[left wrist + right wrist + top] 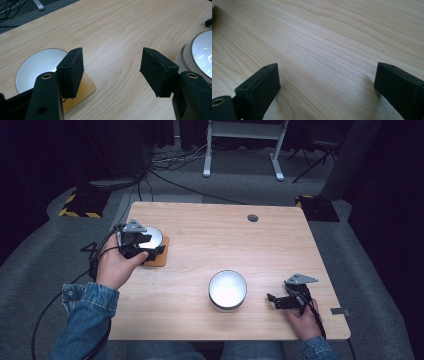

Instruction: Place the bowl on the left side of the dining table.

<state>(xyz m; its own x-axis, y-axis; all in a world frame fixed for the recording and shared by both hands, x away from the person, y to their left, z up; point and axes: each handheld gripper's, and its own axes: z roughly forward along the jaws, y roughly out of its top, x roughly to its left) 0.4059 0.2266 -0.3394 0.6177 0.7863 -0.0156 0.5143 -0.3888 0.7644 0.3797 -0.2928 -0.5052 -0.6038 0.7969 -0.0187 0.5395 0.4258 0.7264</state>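
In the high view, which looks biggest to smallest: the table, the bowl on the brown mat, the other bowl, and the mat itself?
1. Table
2. Middle bowl
3. Brown mat and its bowl: both partly hidden by the left gripper, so unranked.

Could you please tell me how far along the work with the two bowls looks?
Looks done: one white bowl sits on the brown coaster. In hand: nothing; the left gripper hovers open beside it. Possibly left: the second bowl stands on bare table, right gripper open nearby.
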